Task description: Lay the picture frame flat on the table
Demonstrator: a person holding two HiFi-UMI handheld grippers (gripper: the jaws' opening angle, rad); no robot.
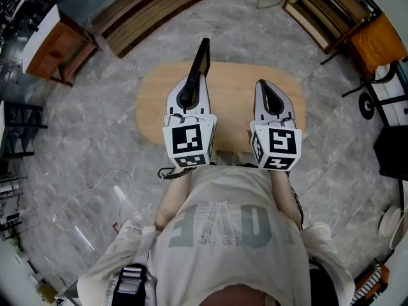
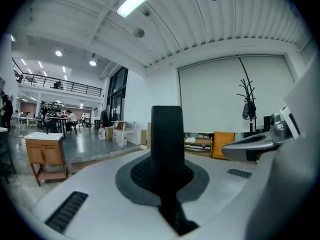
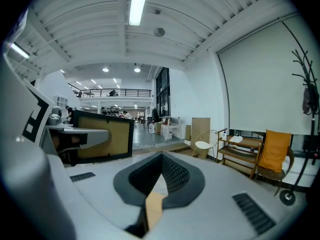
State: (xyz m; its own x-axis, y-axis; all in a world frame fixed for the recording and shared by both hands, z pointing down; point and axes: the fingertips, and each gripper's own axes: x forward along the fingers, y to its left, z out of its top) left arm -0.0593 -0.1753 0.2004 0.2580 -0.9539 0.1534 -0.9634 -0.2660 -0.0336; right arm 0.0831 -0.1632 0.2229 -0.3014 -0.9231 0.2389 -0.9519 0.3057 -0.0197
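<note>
A person stands at an oval wooden table (image 1: 153, 104), seen from above, with a gripper in each hand. The left gripper (image 1: 189, 91) is pinched on one edge of a black picture frame (image 1: 201, 59), which it holds upright and edge-on in the air over the left part of the table, not touching the top. The right gripper (image 1: 266, 93) hovers beside it over the right part, jaws pressed together on nothing. From that side the frame shows a flat tan panel inside its dark border (whether this is the backing or the picture cannot be told). The frame looks stiff and probably light, but it may carry glass, so it should go down gently rather than drop. A narrow pinch on one smooth edge could let it swing or slip; a second hold on the opposite edge would likely steady it as it tips over. Nothing lies on the visible table top, so the only likely obstacle is the right gripper, if the frame is tipped toward it. Around the table is grey stone floor, with a small wooden cabinet (image 1: 54, 50) well away at upper left and a chair with an orange cushion (image 1: 377, 40) at upper right.
</note>
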